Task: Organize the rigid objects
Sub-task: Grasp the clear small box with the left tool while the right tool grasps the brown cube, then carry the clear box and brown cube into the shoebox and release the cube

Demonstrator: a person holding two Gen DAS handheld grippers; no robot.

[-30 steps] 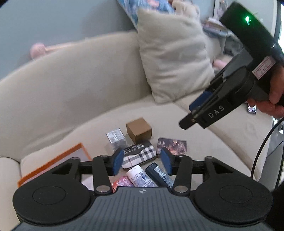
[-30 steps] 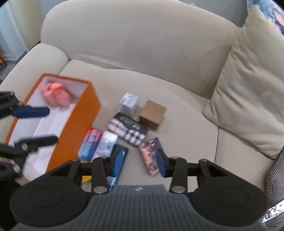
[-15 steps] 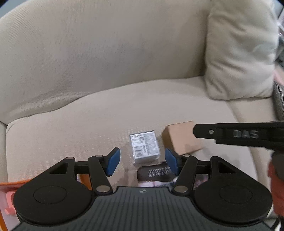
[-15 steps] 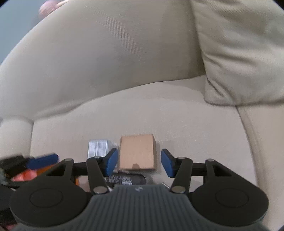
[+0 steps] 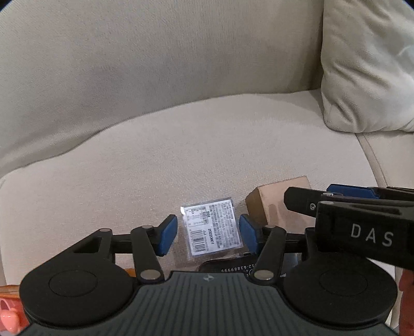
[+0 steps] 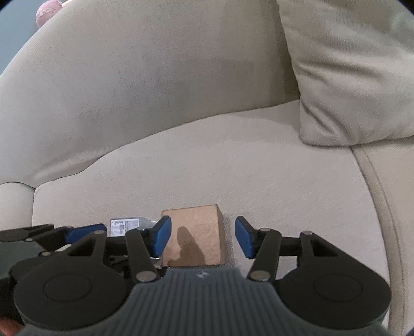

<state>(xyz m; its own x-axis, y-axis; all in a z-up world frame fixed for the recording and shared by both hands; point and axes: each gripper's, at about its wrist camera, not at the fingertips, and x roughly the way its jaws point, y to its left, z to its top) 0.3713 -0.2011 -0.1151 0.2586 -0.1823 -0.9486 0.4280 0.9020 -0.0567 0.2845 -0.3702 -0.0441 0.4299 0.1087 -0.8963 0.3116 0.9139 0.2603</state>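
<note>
**Both grippers spread over two small boxes on sofa seat**

Left gripper (image 5: 208, 234) is spread wide, blue pads either side of the clear-wrapped box (image 5: 213, 228), not touching it. The box lies on the sofa seat (image 5: 181, 160), printed label and barcode facing up. Nothing is held.

Right gripper (image 6: 201, 236) is also spread, its pads flanking the brown cardboard box (image 6: 194, 239). The left pad overlaps the box's left edge in the right wrist view; contact cannot be told. The right pad is clear of the box, with a gap showing. A shadow falls on the box top. Nothing is held.

The brown box sits just right of the clear-wrapped box, close beside it; touching or not cannot be told. Both are on the seat cushion, in front of the sofa backrest (image 5: 155, 64).

A black item with white printed digits (image 5: 233, 267) lies just in front of the clear-wrapped box, mostly hidden under the left gripper body. An orange box (image 5: 10, 292) shows at the lower left edge of the left wrist view, with something pink (image 5: 9, 318) inside it.

A beige pillow (image 6: 349, 69) leans on the backrest, to the right of the two boxes and well apart from them. A pink object (image 6: 47, 10) sits on top of the backrest at far left, too blurred to identify.
</note>
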